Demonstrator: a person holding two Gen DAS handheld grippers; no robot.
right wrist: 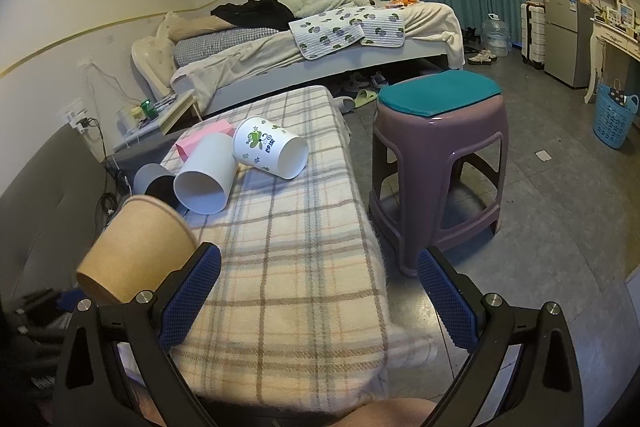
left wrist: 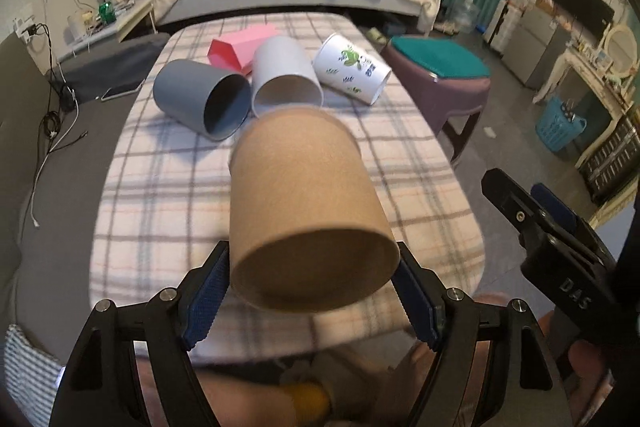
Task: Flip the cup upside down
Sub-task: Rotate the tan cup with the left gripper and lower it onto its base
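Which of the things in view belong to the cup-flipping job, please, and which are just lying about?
In the job:
- brown paper cup, in the air
- left gripper, shut on it

Lying about:
- grey cup, white cup and leaf-print cup, all on their sides
- pink box
- purple stool
- right gripper, open

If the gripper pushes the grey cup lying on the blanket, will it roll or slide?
The grey cup lies on its side, so it would probably roll, curving since it tapers. The soft plaid blanket may slow it. The white cup touching it could block it.
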